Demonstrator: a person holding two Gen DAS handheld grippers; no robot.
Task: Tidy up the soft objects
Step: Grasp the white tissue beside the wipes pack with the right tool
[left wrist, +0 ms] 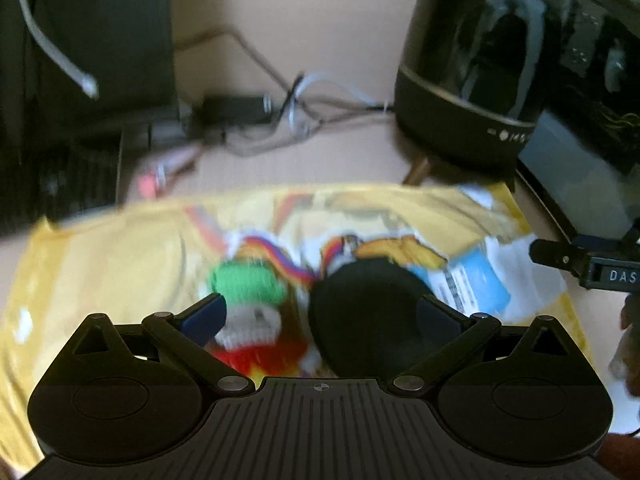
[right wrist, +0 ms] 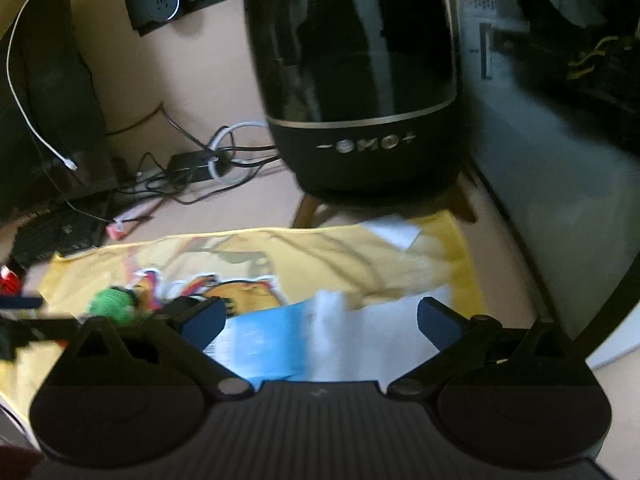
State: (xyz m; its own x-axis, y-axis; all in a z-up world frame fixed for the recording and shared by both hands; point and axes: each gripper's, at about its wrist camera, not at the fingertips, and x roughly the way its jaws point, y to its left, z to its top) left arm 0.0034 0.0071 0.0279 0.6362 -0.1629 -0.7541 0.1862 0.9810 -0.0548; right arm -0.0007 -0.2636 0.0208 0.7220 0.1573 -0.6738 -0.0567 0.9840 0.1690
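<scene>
A yellow printed cloth [left wrist: 120, 248] [right wrist: 320, 252] lies spread on the beige desk. On it sit a small knitted doll [left wrist: 250, 312] with a green cap, cream face and red body, and a round black soft pad [left wrist: 366, 312]. My left gripper [left wrist: 320, 314] hovers open just above both, its blue fingers either side of them. In the right wrist view the doll's green cap [right wrist: 114, 304] shows at far left. My right gripper [right wrist: 320, 320] is open over a blue-and-white pack [right wrist: 272, 340] lying on the cloth. The right gripper's tip [left wrist: 560, 258] also enters the left wrist view.
A large glossy black speaker on wooden legs [left wrist: 476, 68] [right wrist: 356, 80] stands behind the cloth. Tangled cables and a black adapter [left wrist: 236, 110] [right wrist: 200, 164] lie at the back. A keyboard [right wrist: 56, 236] is at left, a dark glass case [right wrist: 560, 80] at right.
</scene>
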